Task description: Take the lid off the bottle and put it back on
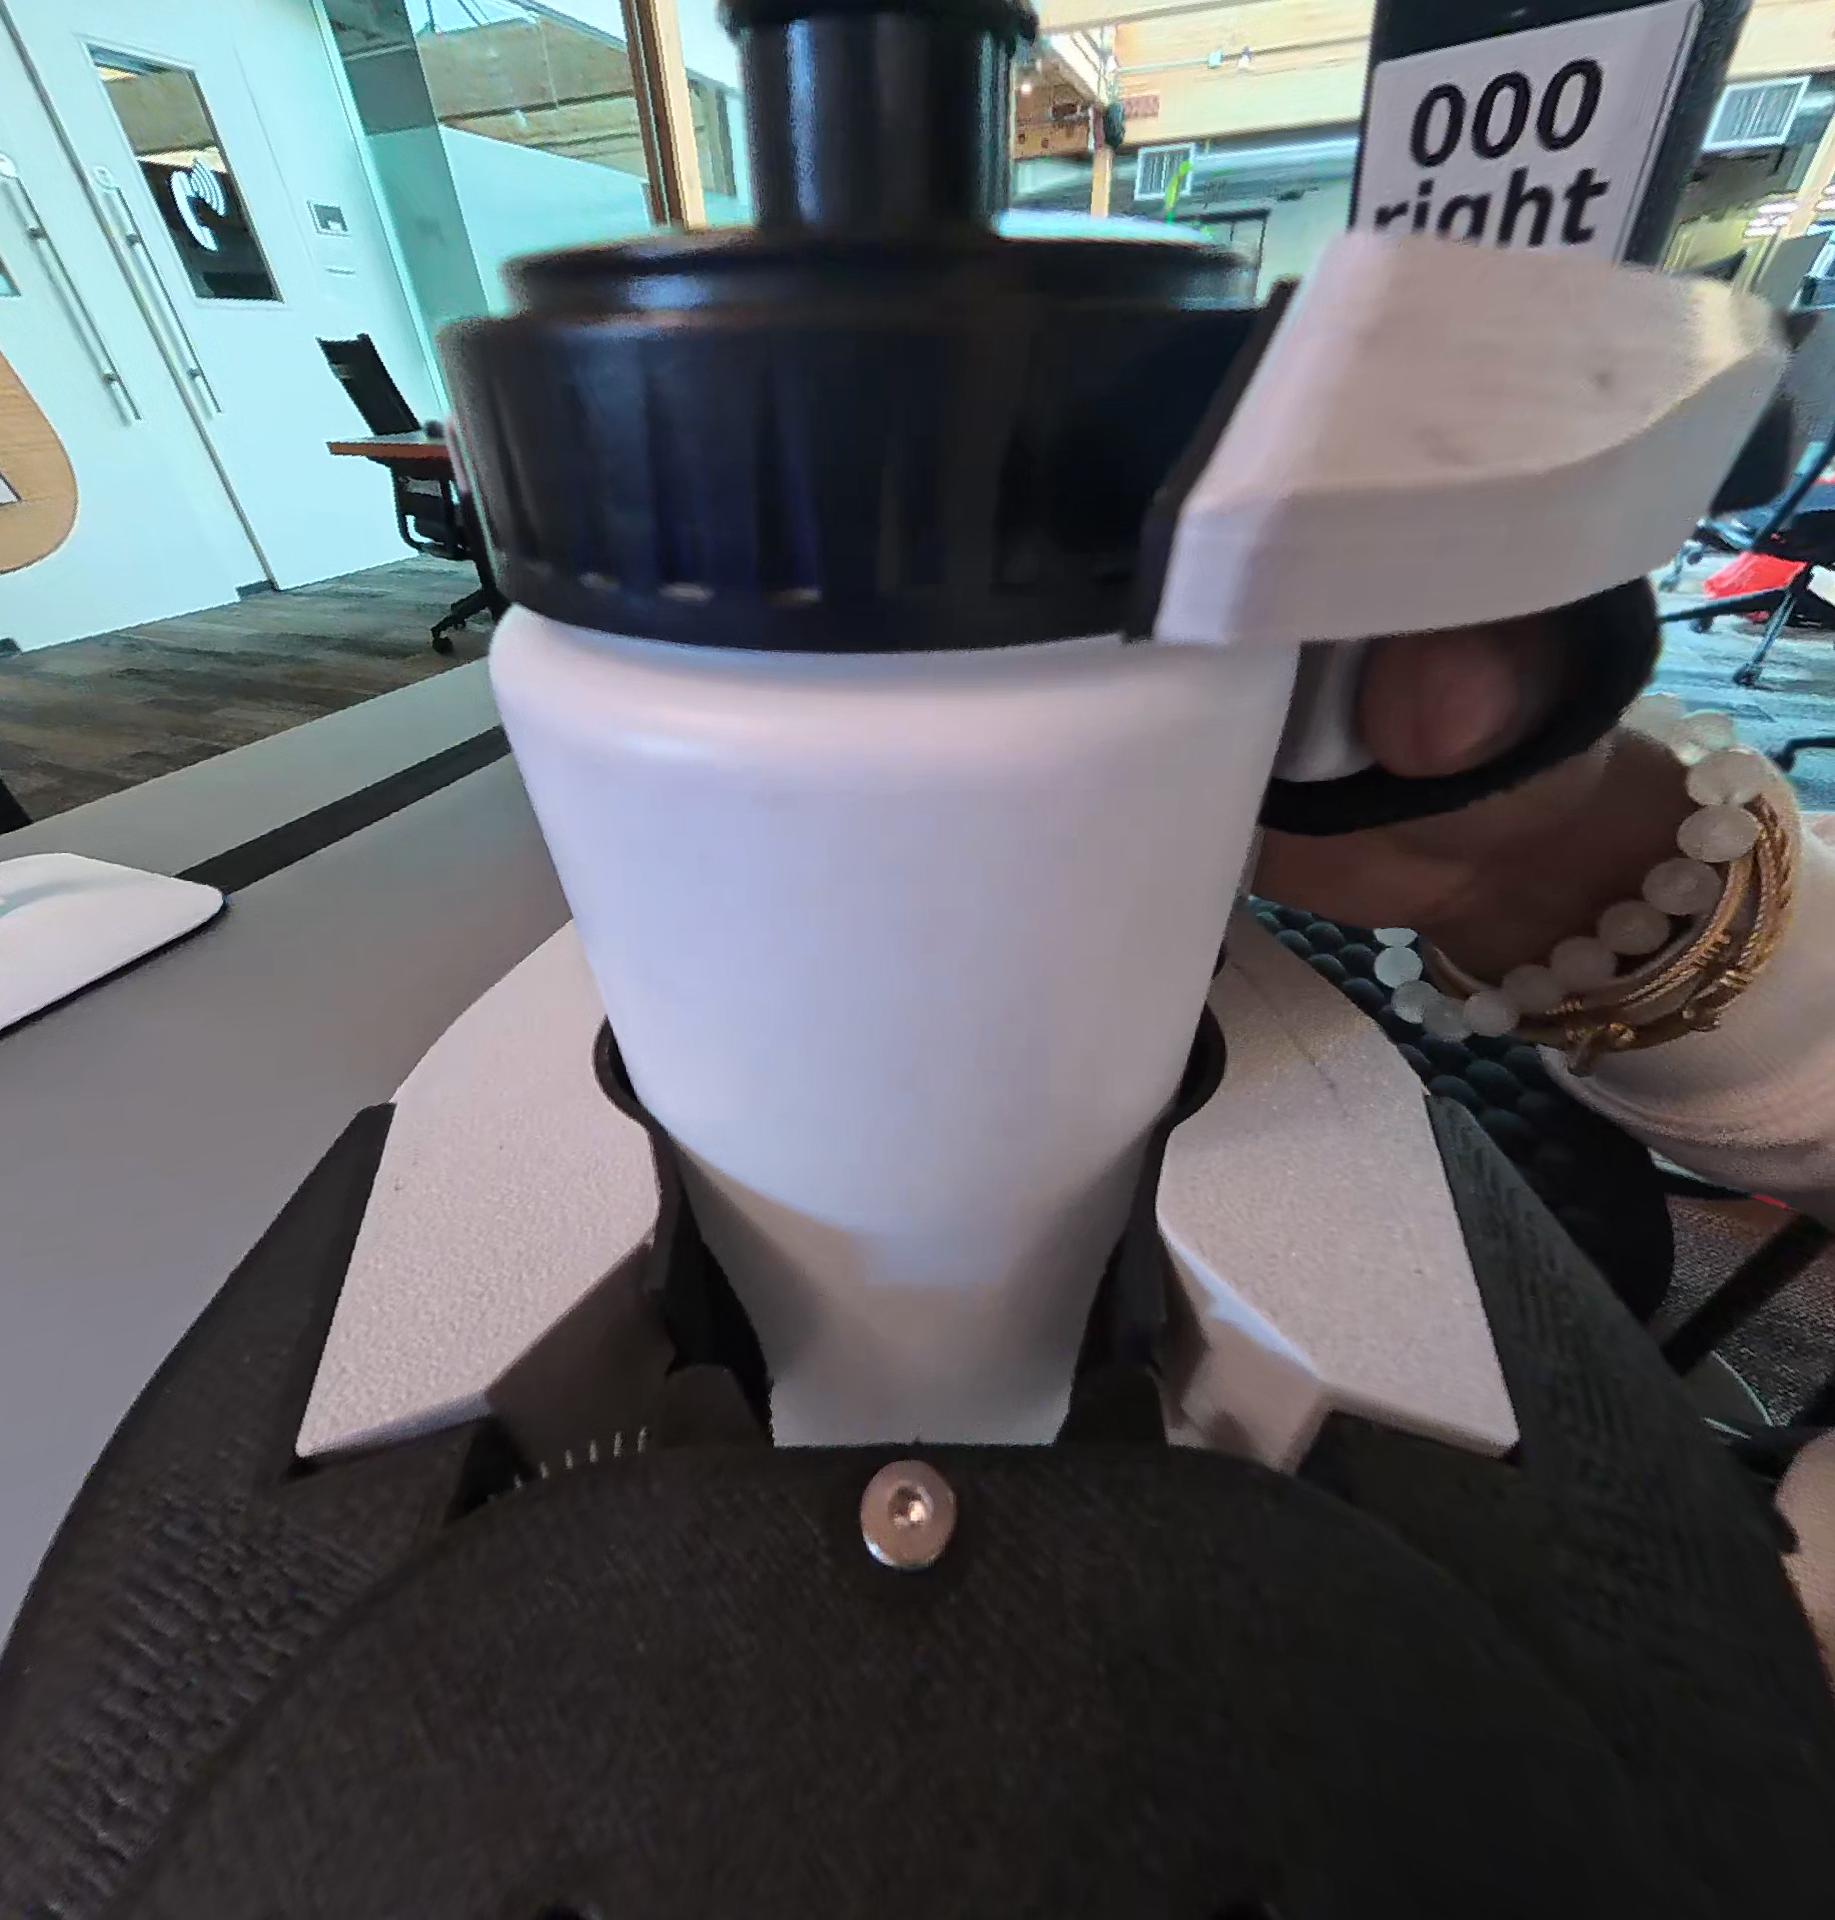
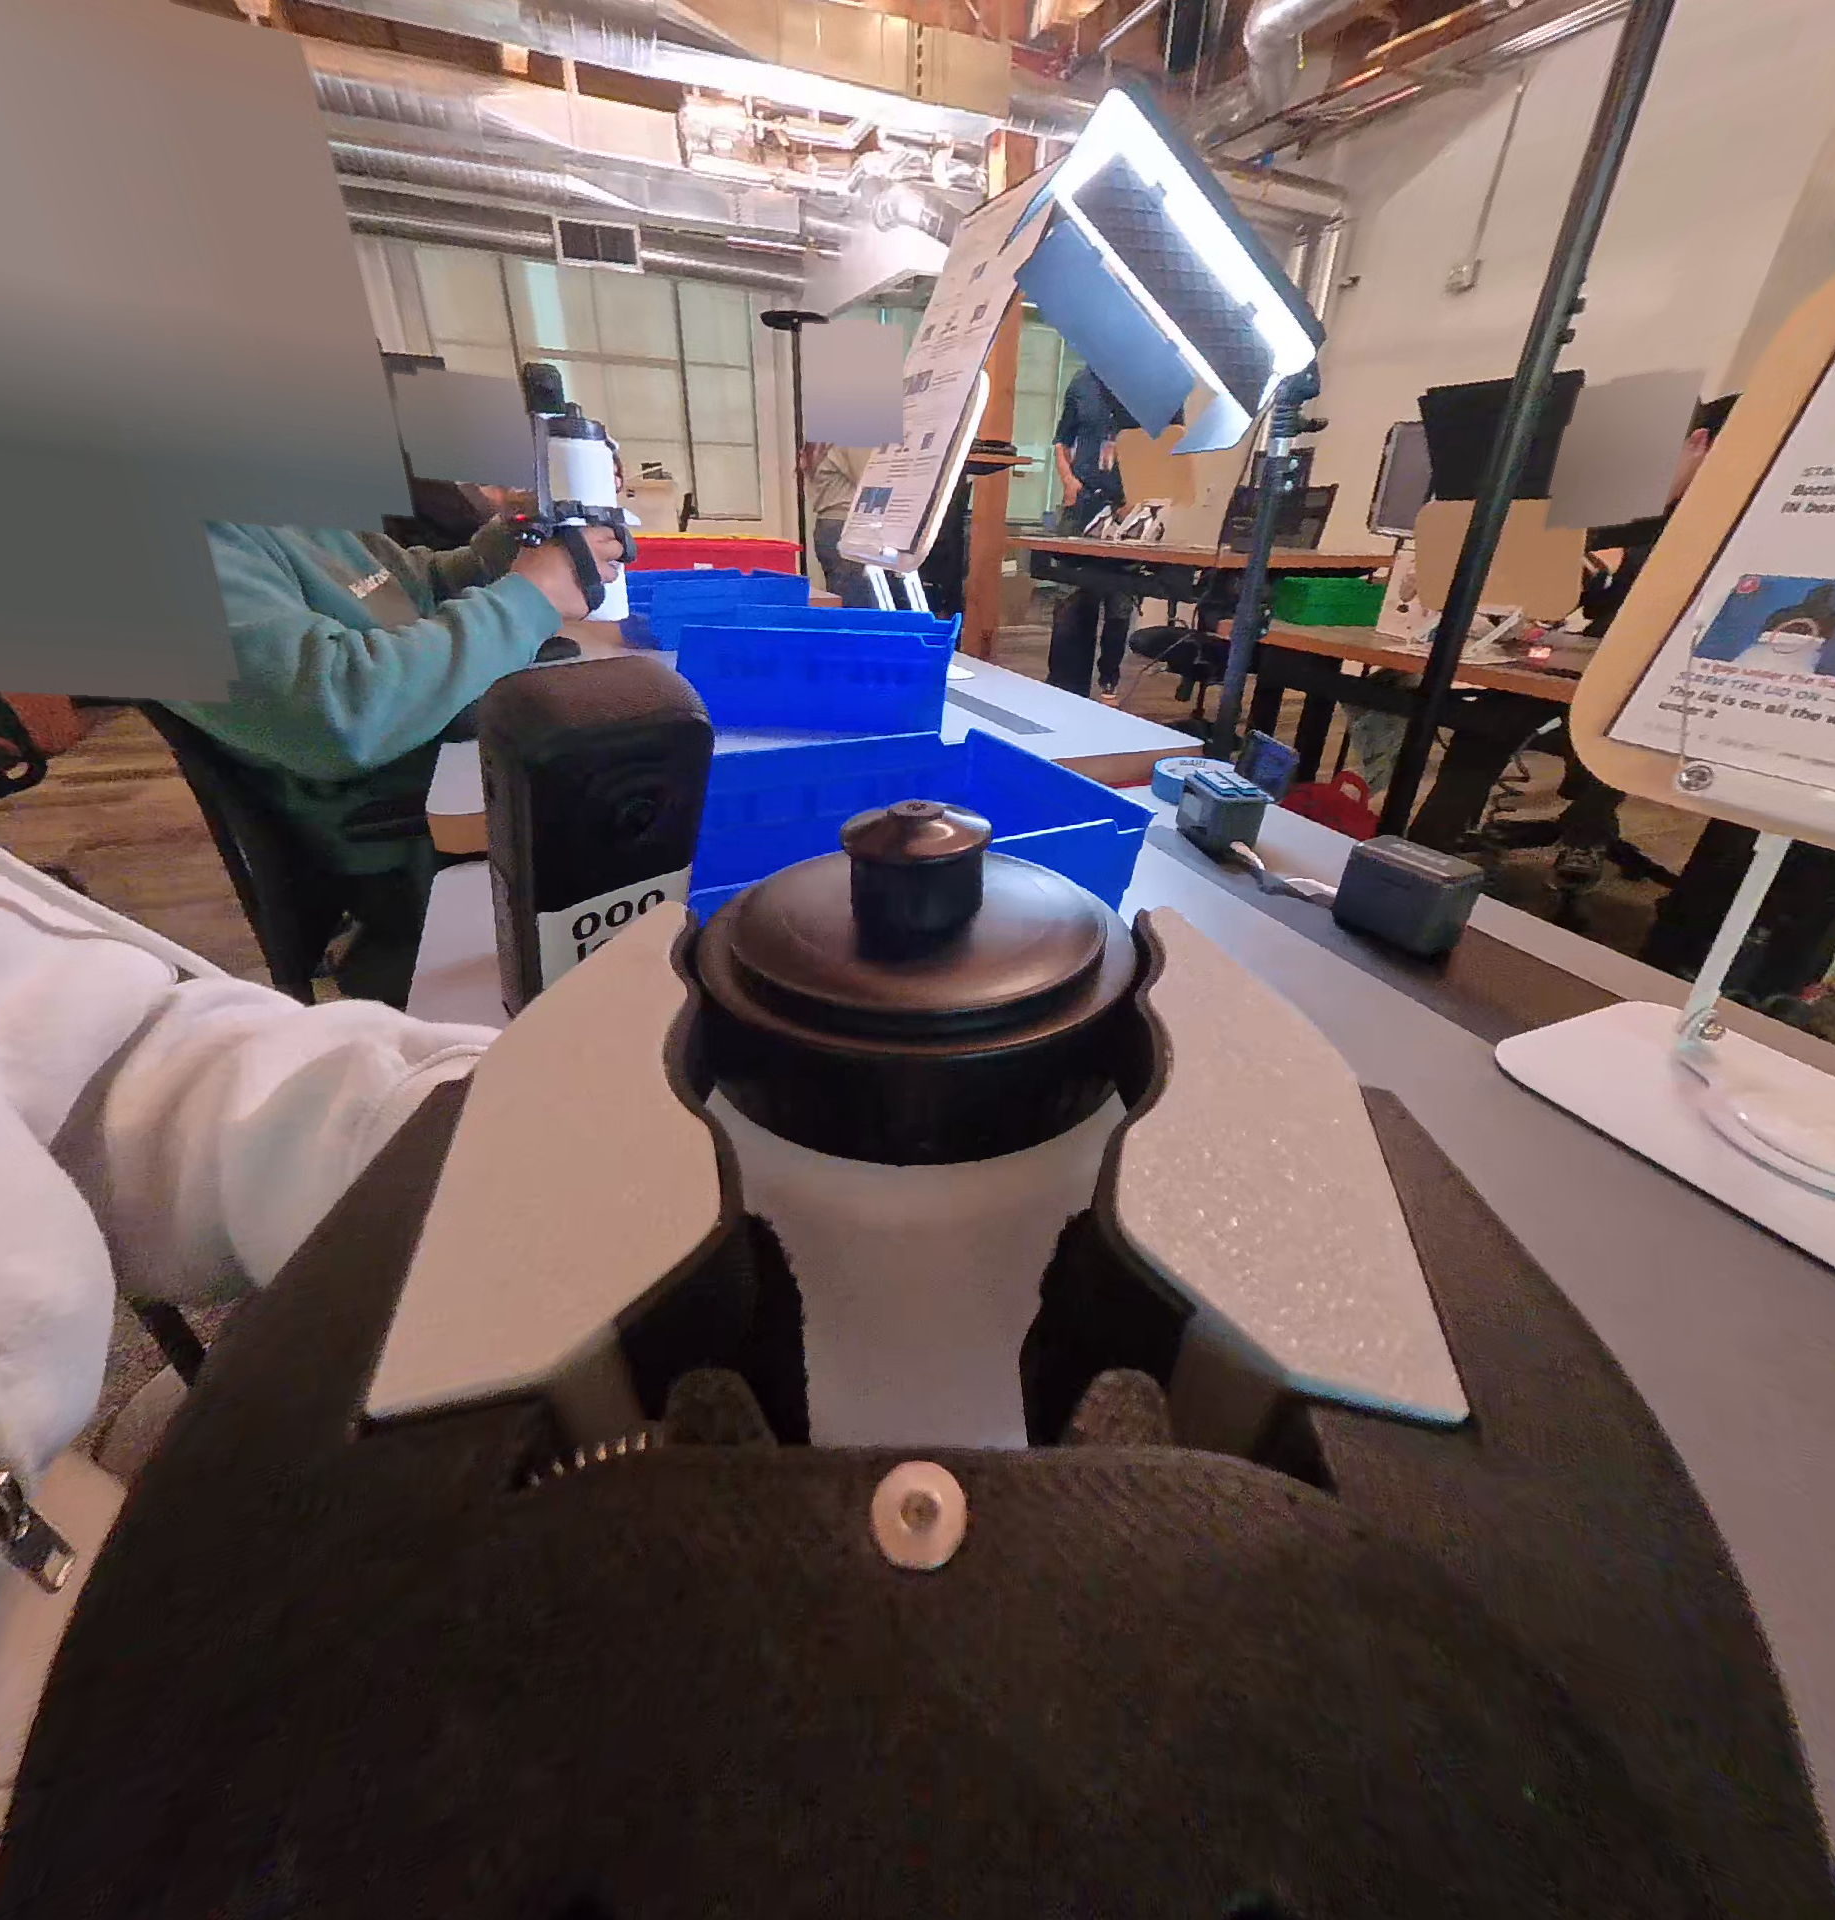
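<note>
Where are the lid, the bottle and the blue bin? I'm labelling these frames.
lid (image 2: 918,997): right wrist view, black top disc.
bottle (image 1: 892,883): left wrist view, white body.
blue bin (image 2: 819,800): right wrist view, near wall.

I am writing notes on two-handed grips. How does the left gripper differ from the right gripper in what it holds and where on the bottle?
The left gripper clamps the white bottle around its body, low down; the right gripper closes around the black lid at the top. In the left wrist view, the right gripper's finger lies against the lid's side. Both grippers have white fingers on black frames, and both are shut on something.
</note>
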The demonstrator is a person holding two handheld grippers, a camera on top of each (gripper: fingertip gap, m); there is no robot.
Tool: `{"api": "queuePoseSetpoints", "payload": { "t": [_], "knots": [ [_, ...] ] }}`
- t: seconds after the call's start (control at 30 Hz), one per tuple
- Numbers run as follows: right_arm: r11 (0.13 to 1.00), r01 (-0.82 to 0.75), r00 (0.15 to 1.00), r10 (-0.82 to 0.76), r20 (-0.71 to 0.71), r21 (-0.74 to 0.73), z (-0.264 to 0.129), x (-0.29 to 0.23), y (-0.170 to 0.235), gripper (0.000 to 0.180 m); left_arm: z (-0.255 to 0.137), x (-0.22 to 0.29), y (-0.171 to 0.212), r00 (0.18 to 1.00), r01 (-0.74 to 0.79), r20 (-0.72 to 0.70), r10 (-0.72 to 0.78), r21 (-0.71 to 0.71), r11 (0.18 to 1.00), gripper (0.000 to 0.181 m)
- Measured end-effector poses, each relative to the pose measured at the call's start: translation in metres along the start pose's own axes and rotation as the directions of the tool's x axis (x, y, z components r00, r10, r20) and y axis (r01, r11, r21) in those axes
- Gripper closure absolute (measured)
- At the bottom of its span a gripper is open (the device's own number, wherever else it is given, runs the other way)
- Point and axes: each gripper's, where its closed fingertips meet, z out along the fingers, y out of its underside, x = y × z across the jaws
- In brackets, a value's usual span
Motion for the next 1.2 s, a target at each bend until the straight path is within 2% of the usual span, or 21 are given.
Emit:
{"api": "queuePoseSetpoints", "payload": {
  "t": [0.77, 0.9, 0.97, 1.0, 1.07, 1.13, 1.2],
  "knots": [
    [0.999, 0.037, 0.988, -0.032, -0.150, 0.034, -0.004, -0.004, -0.002, 0.102, 0.000, 0.001, -0.002, 0.998, -0.048, 0.039, 0.047, 0.011, 0.999, 0.081],
    [0.993, 0.074, 0.992, -0.064, -0.107, 0.094, -0.005, -0.006, -0.004, 0.100, -0.002, -0.006, -0.006, 0.993, -0.092, 0.076, 0.089, 0.037, 0.995, 0.080],
    [0.990, 0.050, 0.995, -0.038, -0.091, 0.133, -0.009, -0.004, -0.003, 0.072, -0.007, -0.011, -0.015, 0.998, -0.005, 0.059, -0.001, 0.110, 0.994, 0.080],
    [0.990, 0.034, 0.996, -0.022, -0.085, 0.135, -0.012, -0.002, -0.001, 0.067, -0.012, -0.017, -0.022, 0.996, 0.069, 0.043, -0.077, 0.161, 0.984, 0.080],
    [0.994, 0.037, 0.995, -0.028, -0.096, 0.099, -0.019, 0.004, 0.005, 0.063, -0.024, -0.031, -0.037, 0.972, 0.227, -0.001, -0.237, 0.282, 0.932, 0.080],
    [0.996, 0.088, 0.987, -0.084, -0.136, 0.020, -0.022, 0.010, 0.016, 0.060, -0.036, -0.046, -0.050, 0.926, 0.363, -0.054, -0.372, 0.391, 0.846, 0.080],
    [0.988, 0.141, 0.976, -0.150, -0.155, -0.068, -0.022, 0.010, 0.024, 0.059, -0.047, -0.057, -0.058, 0.887, 0.439, -0.100, -0.450, 0.480, 0.759, 0.080]
  ]
}}
